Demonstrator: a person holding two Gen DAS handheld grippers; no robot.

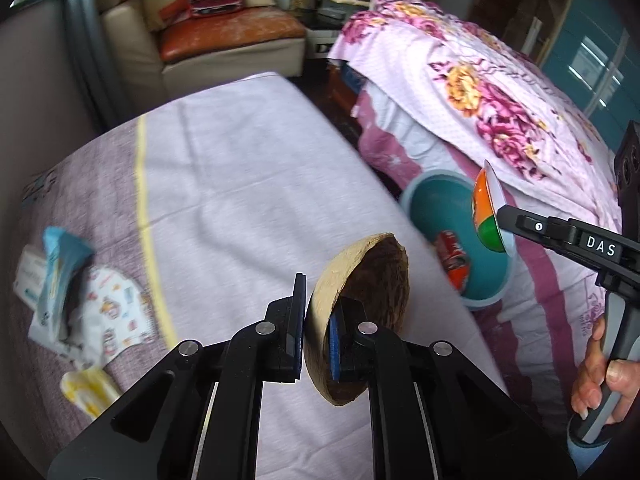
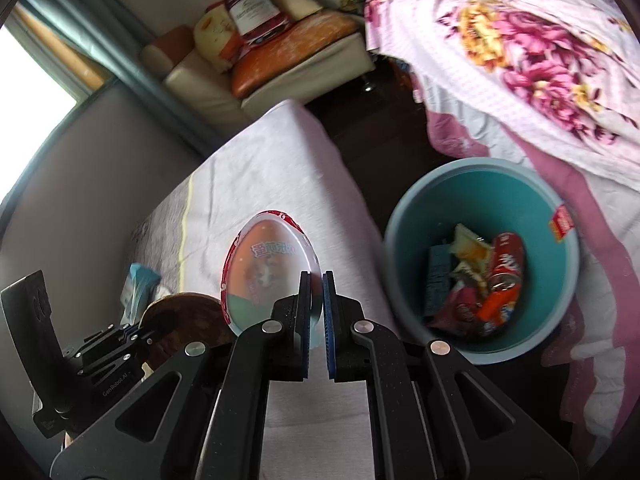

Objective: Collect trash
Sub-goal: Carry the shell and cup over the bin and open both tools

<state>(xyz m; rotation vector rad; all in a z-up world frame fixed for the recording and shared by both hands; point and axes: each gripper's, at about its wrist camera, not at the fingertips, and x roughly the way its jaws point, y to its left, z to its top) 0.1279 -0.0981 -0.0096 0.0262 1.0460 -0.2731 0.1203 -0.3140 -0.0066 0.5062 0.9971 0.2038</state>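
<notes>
Left gripper (image 1: 318, 316) clamped on the rim of a coconut shell half (image 1: 360, 316), bowl side facing the bin (image 1: 424, 208). Right gripper (image 2: 318, 308) clamped on the edge of an egg-shaped pack (image 2: 272, 272), long axis upright. Bin sits ahead-right of both, right gripper nearer. Wrappers (image 1: 68, 280) lie far left of the bin on the bed (image 1: 248, 168).

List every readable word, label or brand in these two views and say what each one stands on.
"DAS": white label on the right gripper, in the left wrist view.
"GenRobot.AI": small print on the left gripper's body, in the right wrist view.
Egg-shaped package: coloured characters, too blurred to read.
Red can in the bin: white lettering, unreadable.
Red bag on the sofa: label too small.
</notes>
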